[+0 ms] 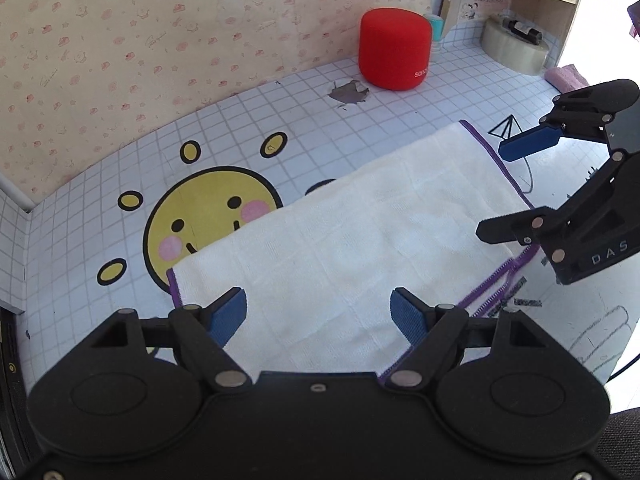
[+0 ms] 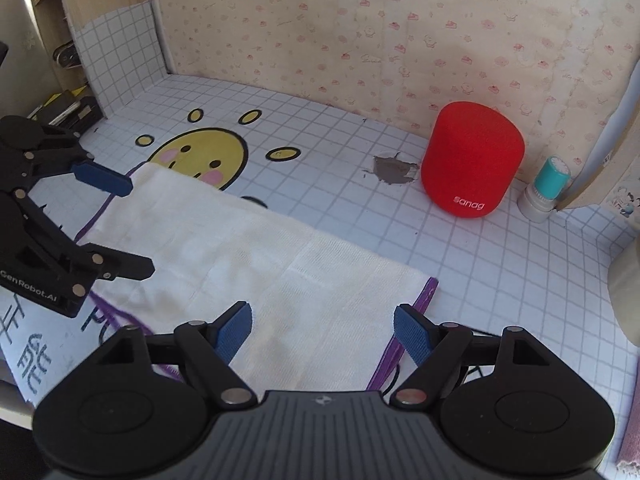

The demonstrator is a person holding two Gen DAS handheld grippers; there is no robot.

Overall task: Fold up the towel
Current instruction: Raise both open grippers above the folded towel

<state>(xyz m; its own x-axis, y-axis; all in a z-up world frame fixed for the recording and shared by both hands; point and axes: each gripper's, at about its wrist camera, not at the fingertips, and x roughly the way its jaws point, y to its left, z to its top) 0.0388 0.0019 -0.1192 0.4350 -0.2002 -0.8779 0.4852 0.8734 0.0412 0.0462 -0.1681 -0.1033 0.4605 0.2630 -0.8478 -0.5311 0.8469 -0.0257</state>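
Gridded table cover (image 1: pixel 400 92) with sun cartoon (image 1: pixel 208 216) fills both views. White towel (image 1: pixel 340 240), purple-edged, lies folded flat mid-frame. Red speaker (image 2: pixel 472 160) upper right in the right view. Left gripper (image 1: pixel 319 312) and right gripper (image 2: pixel 323 326) at the lower edge, jaws spread, nothing pinched.

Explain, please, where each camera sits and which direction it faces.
Left wrist: on the left gripper, looking down over the folded towel toward the wall; its own open blue pads show, and the right gripper at the right edge.
Right wrist: on the right gripper, angled the same way; the left gripper shows at left.
Shared: towel, red speaker, sun drawing.
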